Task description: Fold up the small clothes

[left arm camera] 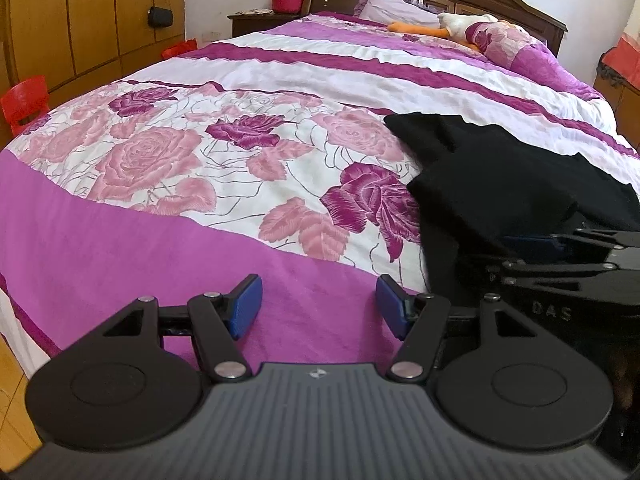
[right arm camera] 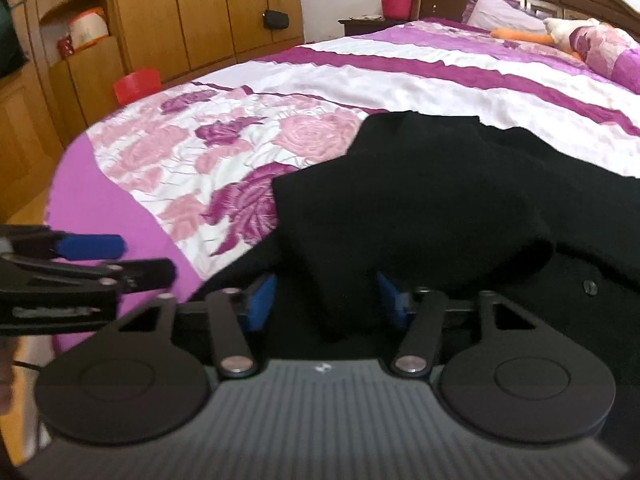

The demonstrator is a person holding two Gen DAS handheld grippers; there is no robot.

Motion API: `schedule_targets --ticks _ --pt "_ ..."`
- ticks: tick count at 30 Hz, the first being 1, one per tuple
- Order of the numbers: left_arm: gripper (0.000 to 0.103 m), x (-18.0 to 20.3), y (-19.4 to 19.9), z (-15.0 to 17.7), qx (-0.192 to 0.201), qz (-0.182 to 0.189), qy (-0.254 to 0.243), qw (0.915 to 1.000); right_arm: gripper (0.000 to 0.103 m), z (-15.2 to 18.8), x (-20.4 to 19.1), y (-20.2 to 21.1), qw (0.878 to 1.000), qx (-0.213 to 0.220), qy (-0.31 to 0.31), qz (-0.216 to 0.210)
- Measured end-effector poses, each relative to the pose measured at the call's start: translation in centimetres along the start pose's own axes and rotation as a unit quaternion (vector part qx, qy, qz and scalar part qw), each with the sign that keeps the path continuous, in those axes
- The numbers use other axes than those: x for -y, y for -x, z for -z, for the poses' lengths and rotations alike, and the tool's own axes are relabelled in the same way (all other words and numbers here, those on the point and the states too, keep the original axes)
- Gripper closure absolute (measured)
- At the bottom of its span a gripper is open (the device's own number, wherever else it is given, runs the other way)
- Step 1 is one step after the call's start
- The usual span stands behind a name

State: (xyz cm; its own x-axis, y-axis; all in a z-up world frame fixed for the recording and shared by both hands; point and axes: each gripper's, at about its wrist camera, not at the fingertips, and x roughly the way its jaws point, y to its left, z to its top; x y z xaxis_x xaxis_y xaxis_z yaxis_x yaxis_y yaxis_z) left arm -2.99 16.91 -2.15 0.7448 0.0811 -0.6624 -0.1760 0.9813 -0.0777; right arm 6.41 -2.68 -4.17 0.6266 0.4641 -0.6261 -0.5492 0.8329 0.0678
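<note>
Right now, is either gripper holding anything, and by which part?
Nothing is held. The left gripper is open over bare bedspread. The right gripper is open too, with a fold of the black garment lying between its blue pads, unclamped.

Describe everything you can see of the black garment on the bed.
The black garment is plain, soft, matte cloth, rumpled and overlapping itself, not neatly folded. It lies on the floral bedspread near the bed's foot. A fold drapes between the right gripper's open blue pads. The left gripper hangs open beside it, apart.
</note>
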Motion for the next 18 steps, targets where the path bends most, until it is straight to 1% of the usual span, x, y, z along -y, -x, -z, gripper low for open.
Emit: schedule_targets --ticks 2,4,5,7,11,15,18 --pt "0.034 0.1 0.0 0.0 0.001 0.003 -0.001 1.0 0.078 0.0 0.1 0.0 1.0 0.003 0.005 0.008" --pt "0.035 0.4 0.0 -0.1 0.003 0.005 -0.003 1.0 0.088 -0.1 0.6 0.3 1.0 0.006 -0.005 0.005" --pt "0.035 0.5 0.1 -0.2 0.004 0.005 -0.004 1.0 0.092 -0.2 0.9 0.5 1.0 0.009 -0.014 0.001" --pt "0.035 0.7 0.1 -0.3 0.007 0.007 -0.005 0.9999 0.093 -0.6 1.5 1.4 0.999 0.024 -0.032 -0.007" --pt "0.035 1.4 0.3 -0.7 0.015 0.011 -0.014 0.9997 0.094 -1.6 3.1 4.1 0.995 0.071 -0.068 -0.008" --pt "0.035 2.2 0.2 -1.3 0.021 0.018 -0.022 0.9994 0.094 -2.5 5.9 7.0 0.987 0.111 -0.117 0.0" --pt "0.035 3.1 0.0 -1.9 0.029 0.024 -0.033 0.9988 0.094 -2.6 8.1 8.7 0.981 0.132 -0.139 0.021"
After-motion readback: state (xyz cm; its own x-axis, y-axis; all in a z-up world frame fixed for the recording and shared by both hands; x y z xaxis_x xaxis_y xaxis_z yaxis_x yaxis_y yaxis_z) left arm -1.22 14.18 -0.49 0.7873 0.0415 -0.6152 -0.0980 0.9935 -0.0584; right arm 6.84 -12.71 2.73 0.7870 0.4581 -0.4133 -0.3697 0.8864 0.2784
